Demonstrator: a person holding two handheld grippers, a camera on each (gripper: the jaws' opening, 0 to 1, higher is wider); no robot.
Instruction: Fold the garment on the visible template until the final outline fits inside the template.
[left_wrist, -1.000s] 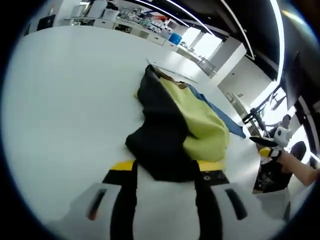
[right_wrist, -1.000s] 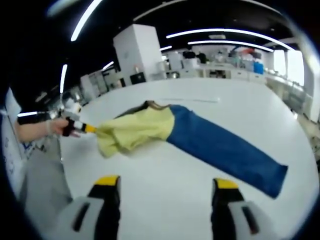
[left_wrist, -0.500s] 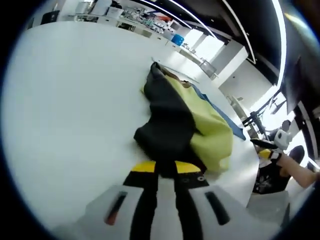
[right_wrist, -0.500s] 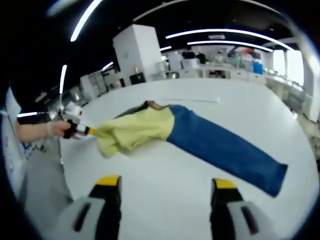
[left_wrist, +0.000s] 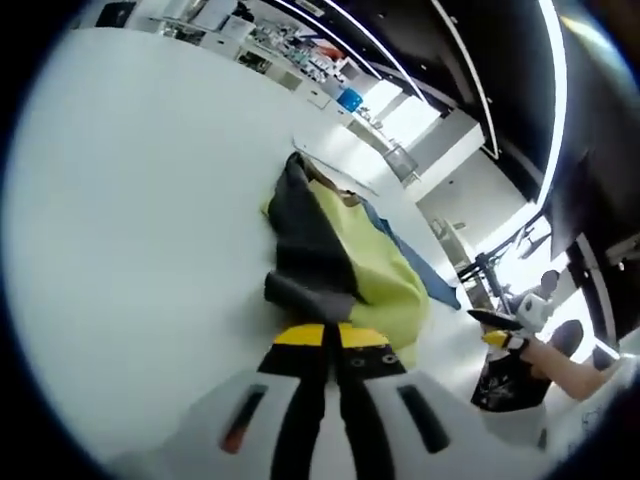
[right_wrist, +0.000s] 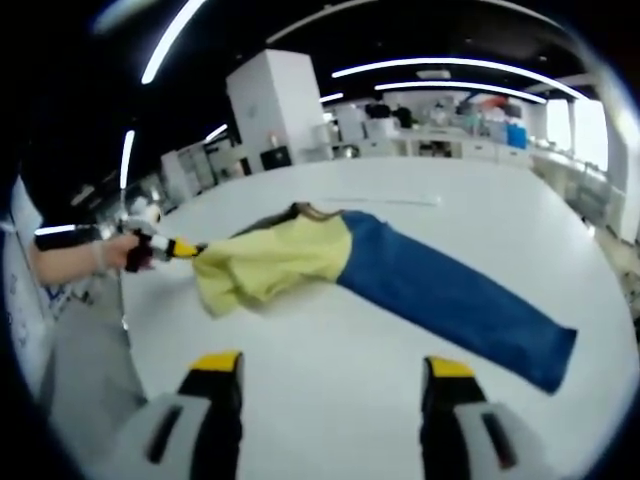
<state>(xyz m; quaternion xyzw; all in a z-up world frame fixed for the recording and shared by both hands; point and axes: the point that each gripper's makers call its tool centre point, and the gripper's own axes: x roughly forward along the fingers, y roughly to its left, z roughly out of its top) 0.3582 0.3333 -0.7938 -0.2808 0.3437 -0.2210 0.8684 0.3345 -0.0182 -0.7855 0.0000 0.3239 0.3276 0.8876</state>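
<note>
Garment (right_wrist: 380, 275): a colour-blocked top in black, yellow-green and blue, lying on the white table (left_wrist: 130, 200) and stretched away from both grippers. In the left gripper view the left gripper (left_wrist: 331, 338) has its yellow-tipped jaws pressed together on a bunched black end of the cloth, most likely a sleeve (left_wrist: 305, 297), which sits right at the jaw tips; the black and yellow-green body (left_wrist: 365, 265) runs straight ahead of it, with a strip of blue showing past the far edge. The right gripper view shows the same grip from the side: the left gripper (right_wrist: 180, 250), held in a gloved hand (right_wrist: 125, 252), pinches the yellow-green end well off to the left and ahead of the right gripper's jaws.

The right gripper (right_wrist: 330, 375) stands open and empty, jaws wide apart, hovering over bare table with the garment lying across its line of sight. The long blue part (right_wrist: 455, 300) runs from just ahead of it out to the right, its far end beyond the right jaw.

So the garment's long axis lies crosswise to the right gripper and lengthwise from the left. The left gripper already has its end; the blue end is nearer the right gripper, which I judge should take it. No template outline can be made out on the table.
</note>
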